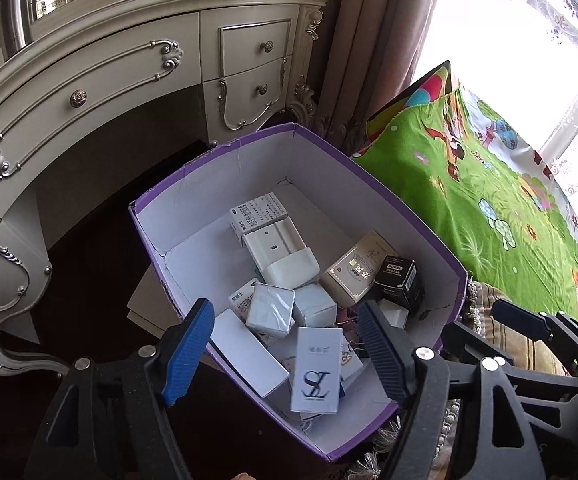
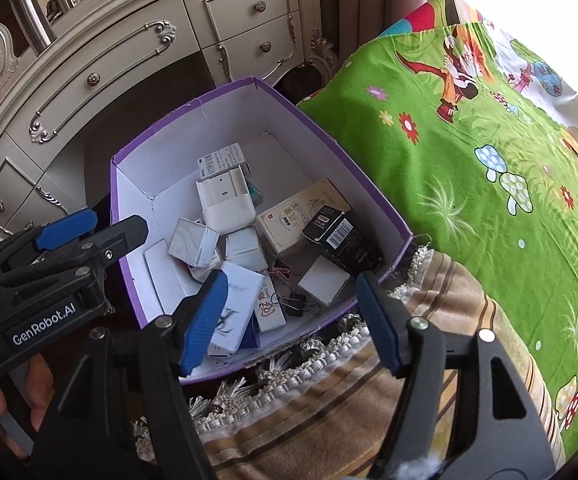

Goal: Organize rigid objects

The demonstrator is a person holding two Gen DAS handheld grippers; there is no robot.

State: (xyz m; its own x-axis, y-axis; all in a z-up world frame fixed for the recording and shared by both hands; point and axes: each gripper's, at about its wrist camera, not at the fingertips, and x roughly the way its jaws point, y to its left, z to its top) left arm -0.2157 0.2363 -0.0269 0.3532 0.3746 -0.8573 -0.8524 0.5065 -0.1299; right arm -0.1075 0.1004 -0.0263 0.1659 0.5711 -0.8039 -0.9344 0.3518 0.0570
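A purple cardboard box (image 1: 405,216) with a white inside holds several small packages: a white "SL" carton (image 1: 316,370), a black carton (image 1: 400,280), a beige carton (image 1: 359,268) and a white plastic holder (image 1: 283,252). My left gripper (image 1: 285,346) is open and empty, hovering over the box's near end. My right gripper (image 2: 291,318) is open and empty above the box's near rim (image 2: 369,204); black binder clips (image 2: 299,304) lie between its fingers. The left gripper also shows at the left of the right wrist view (image 2: 93,224).
A cream dresser (image 1: 89,80) with silver trim stands behind the box. A bed with a green cartoon sheet (image 2: 489,160) lies to the right. A striped, fringed blanket (image 2: 329,412) sits under the box's near end. A curtain (image 1: 369,40) hangs by a bright window.
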